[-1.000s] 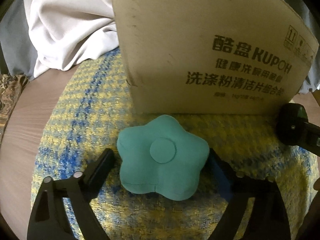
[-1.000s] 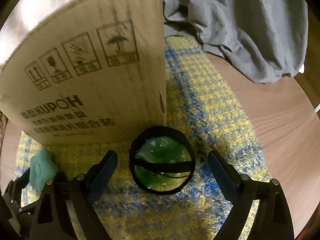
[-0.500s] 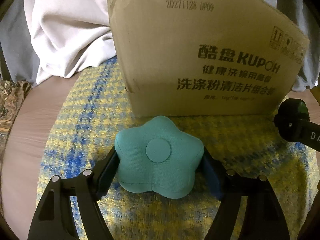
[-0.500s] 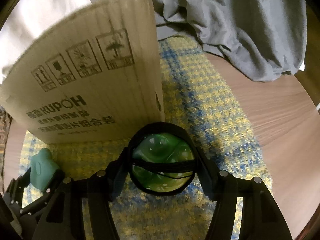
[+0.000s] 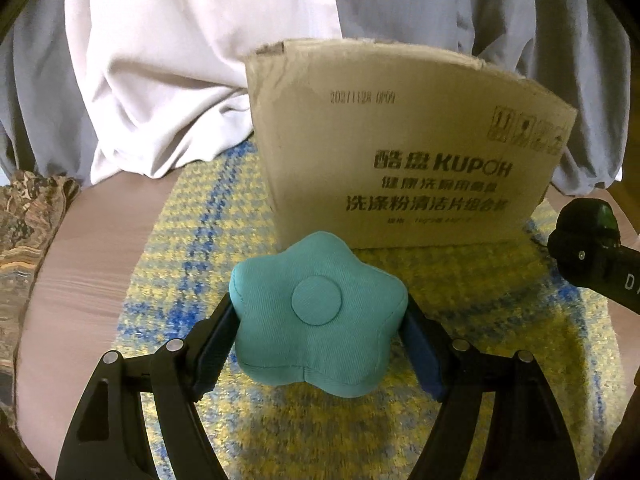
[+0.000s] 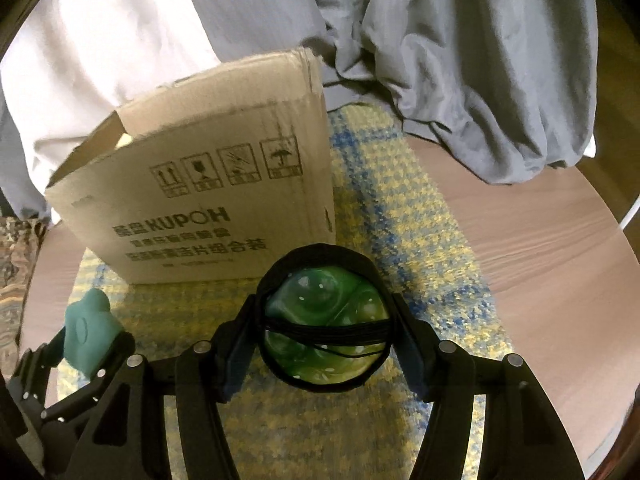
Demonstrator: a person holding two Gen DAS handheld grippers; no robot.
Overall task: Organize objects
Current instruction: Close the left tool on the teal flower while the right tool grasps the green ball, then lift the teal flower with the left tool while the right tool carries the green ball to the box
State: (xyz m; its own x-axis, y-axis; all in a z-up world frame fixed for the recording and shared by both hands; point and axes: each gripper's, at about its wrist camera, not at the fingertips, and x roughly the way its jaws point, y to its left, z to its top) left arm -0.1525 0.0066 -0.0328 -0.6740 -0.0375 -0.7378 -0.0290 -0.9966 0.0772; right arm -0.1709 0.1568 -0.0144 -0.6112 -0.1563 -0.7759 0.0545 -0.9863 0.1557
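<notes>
My left gripper (image 5: 320, 328) is shut on a teal star-shaped cushion (image 5: 316, 312) and holds it above the yellow-blue woven mat (image 5: 192, 264). My right gripper (image 6: 326, 334) is shut on a green glossy toy in a black band (image 6: 326, 320), also lifted off the mat (image 6: 420, 240). An open cardboard box (image 5: 400, 152) with KUPOH print stands just behind both objects; it also shows in the right wrist view (image 6: 208, 184). The teal cushion (image 6: 86, 332) shows at the lower left of the right wrist view. The right gripper with the green toy (image 5: 588, 240) shows at the right edge of the left wrist view.
The mat lies on a round wooden table (image 6: 540, 260). White cloth (image 5: 168, 80) and grey cloth (image 6: 460, 60) are heaped behind the box. A patterned fabric (image 5: 24, 232) lies at the table's left edge.
Both grippers have closed on their objects and lifted them. The box now looks lower and farther, with its open top edge in view.
</notes>
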